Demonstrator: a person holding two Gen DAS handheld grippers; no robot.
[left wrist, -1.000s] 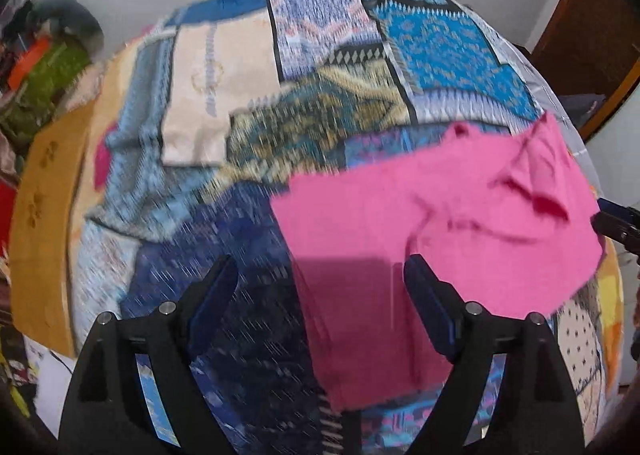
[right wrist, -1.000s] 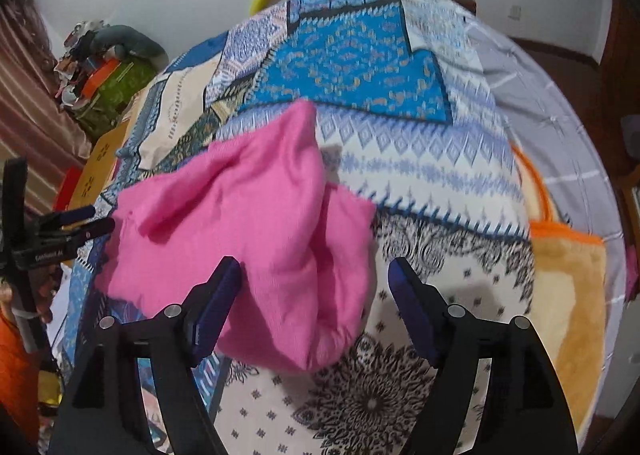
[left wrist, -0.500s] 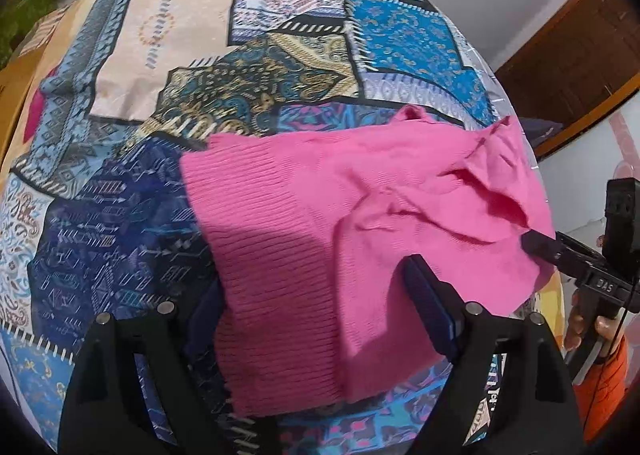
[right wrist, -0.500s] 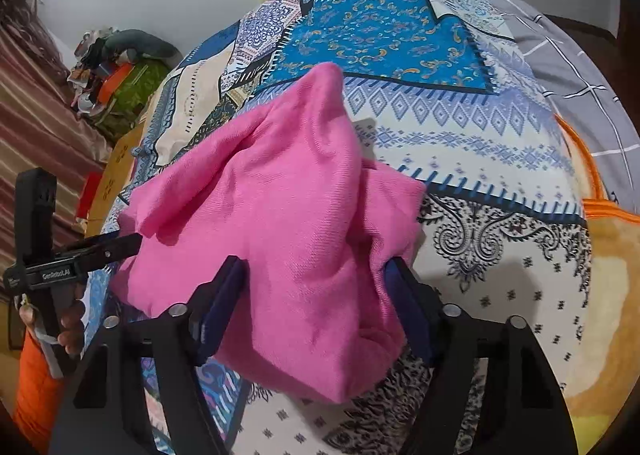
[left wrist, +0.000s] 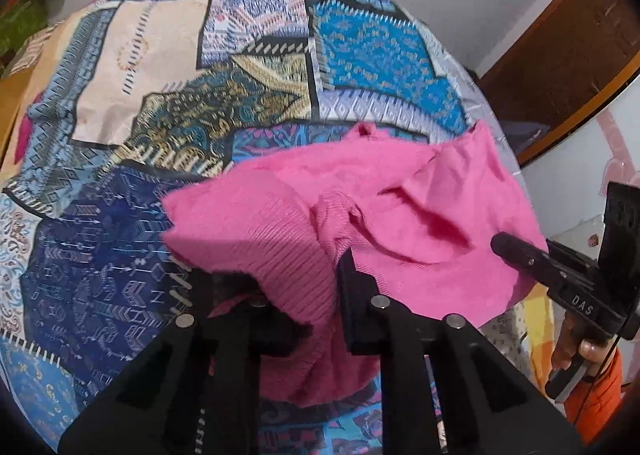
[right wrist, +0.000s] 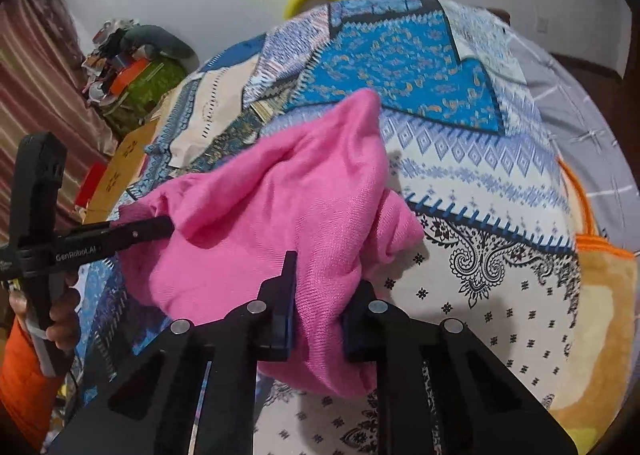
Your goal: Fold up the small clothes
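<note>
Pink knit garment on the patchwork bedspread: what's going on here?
A person holds a gripper in each hand, working on a small pink knit garment lying on a patterned patchwork bedspread. The left gripper is closing on its ribbed edge, and the right gripper is closing on the opposite end. Fabric is bunched between both pairs of fingers; no fold is made yet.

**A patchwork bed and what lies on it**

The bed (right wrist: 472, 191) is covered with a patchwork sheet (left wrist: 168, 95) of blue, cream, teal and white printed patches. A pink garment (right wrist: 280, 215) lies crumpled on the near part of it, with folds standing up. At the right edge an orange-trimmed blanket (right wrist: 600, 295) lies on a grey checked cover (right wrist: 576, 103).
</note>
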